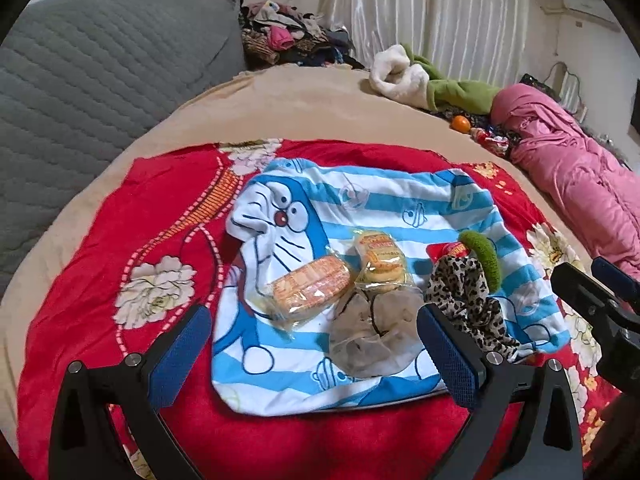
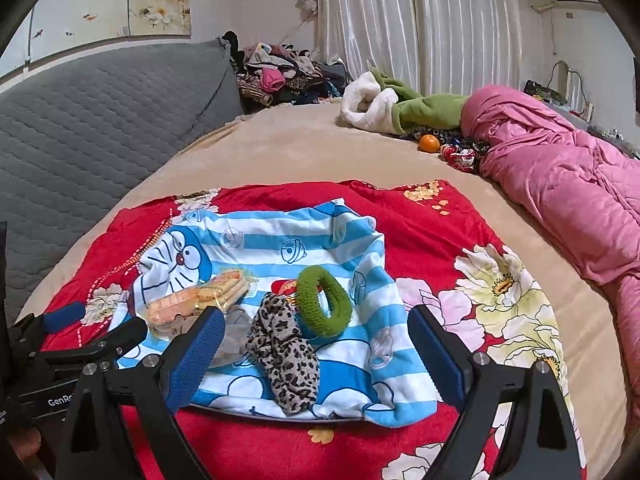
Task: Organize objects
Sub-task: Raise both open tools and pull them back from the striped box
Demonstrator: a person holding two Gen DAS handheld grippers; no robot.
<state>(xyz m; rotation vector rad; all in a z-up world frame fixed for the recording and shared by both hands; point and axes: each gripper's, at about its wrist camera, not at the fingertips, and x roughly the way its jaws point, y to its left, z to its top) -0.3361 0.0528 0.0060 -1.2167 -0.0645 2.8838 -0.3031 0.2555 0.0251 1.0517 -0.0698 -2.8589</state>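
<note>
A blue-and-white striped cartoon cloth [image 1: 400, 216] [image 2: 280, 240] lies spread on a red floral blanket [image 1: 152, 216] [image 2: 432, 224]. On it lie two wrapped snack packs [image 1: 310, 286] [image 1: 378, 258] [image 2: 200, 300], a grey scrunchie [image 1: 376, 332], a leopard-print scrunchie [image 1: 464, 292] [image 2: 286, 352], a green hair tie [image 1: 486, 258] [image 2: 324, 302] and a small red packet [image 1: 450, 249]. My left gripper [image 1: 314, 350] hovers open over the near edge of the cloth, with the grey scrunchie between its fingers' line. Open too, my right gripper [image 2: 314, 354] hangs above the leopard scrunchie.
The blanket lies on a beige bed [image 1: 304, 112] [image 2: 288, 152]. A grey quilted headboard [image 1: 100, 64] stands at the left. A pink duvet [image 2: 560, 176], a green-and-white garment [image 2: 384, 104], an orange [image 2: 429, 143] and a clothes pile [image 2: 280, 72] lie at the far side.
</note>
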